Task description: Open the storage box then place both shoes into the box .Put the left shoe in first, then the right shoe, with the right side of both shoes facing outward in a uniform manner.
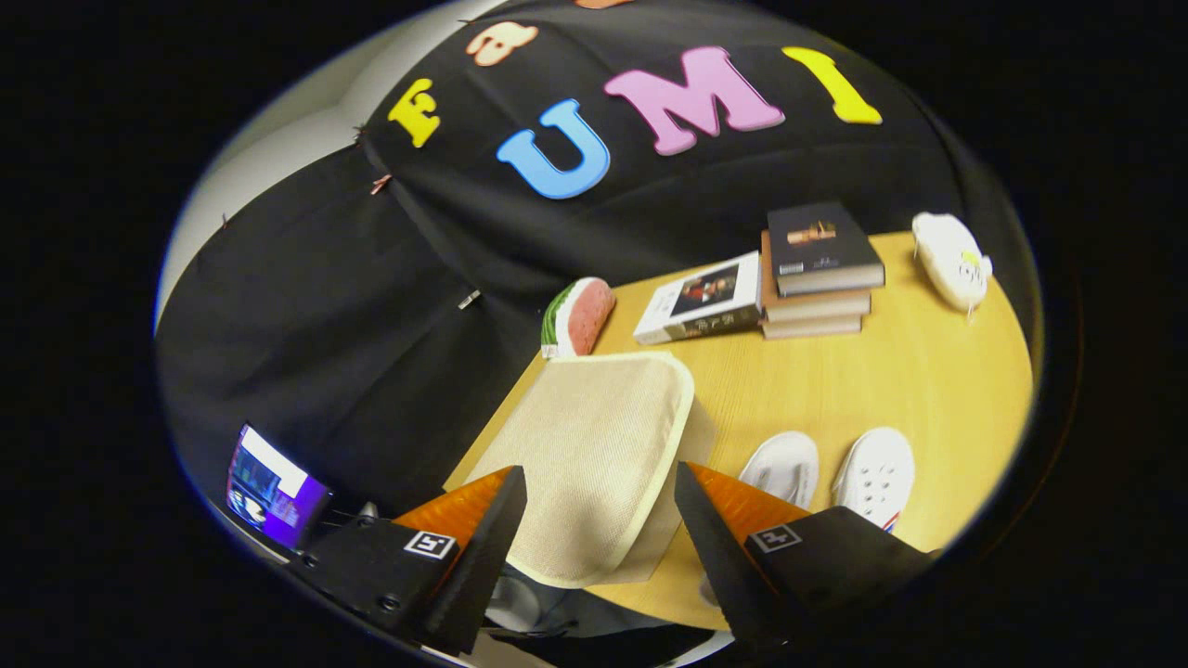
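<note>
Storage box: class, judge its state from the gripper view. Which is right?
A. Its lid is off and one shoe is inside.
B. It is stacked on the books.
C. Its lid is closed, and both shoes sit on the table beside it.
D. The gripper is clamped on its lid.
C: the box shows its closed lid between the open gripper fingers, with both shoes on the table beside it.

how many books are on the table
4: one white book lies flat beside a stack of three, beyond the box that sits between the open tongs. More could be hidden behind.
</note>
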The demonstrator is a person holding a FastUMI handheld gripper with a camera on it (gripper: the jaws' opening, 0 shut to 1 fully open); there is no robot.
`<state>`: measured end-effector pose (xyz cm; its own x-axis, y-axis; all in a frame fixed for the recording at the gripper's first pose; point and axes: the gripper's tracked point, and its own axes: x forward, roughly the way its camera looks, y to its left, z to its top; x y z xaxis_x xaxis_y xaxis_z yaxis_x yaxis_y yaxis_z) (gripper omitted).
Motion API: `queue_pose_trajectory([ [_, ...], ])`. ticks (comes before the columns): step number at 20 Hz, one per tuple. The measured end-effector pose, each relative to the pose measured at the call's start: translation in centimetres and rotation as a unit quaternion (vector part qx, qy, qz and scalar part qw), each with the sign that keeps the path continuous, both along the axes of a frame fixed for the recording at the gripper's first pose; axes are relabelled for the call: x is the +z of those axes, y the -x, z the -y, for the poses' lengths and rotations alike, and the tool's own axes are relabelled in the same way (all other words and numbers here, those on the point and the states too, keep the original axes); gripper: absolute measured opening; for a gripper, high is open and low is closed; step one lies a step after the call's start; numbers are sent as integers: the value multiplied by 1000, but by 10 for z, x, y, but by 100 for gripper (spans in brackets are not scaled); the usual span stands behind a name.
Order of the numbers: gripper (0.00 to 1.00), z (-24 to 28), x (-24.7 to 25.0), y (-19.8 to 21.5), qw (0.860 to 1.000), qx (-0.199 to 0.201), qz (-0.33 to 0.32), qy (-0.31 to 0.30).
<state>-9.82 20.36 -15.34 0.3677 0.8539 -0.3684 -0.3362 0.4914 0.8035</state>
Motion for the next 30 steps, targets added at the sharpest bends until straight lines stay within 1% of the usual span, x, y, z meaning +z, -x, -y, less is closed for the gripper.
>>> queue_pose_trajectory([
  [4, 98, -19, -32, 13, 997, 27, -68, -29],
  [6, 98, -29, -43, 17, 994, 32, -99, -46],
  [8, 97, -40, -48, 25, 987, 33, -136, -77],
  [10, 95, -49, -45, 28, 977, 36, -173, -117],
  [12, 69, -53, -47, 30, 971, 33, -201, -129],
  [13, 56, -51, -43, 30, 969, 33, -203, -139],
  [15, 16, -40, -35, 22, 972, 14, -184, -146],
  [16, 10, -36, -29, 21, 975, 12, -170, -146],
  [17, 7, -37, -21, 23, 976, 17, -160, -150],
  [20, 7, -39, 6, 18, 977, 19, -139, -159],
  [24, 7, -52, 66, 15, 982, 36, -87, -164],
  [27, 7, -78, 109, 11, 984, 53, -51, -163],
  [30, 7, -109, 139, 13, 985, 69, -32, -156],
])
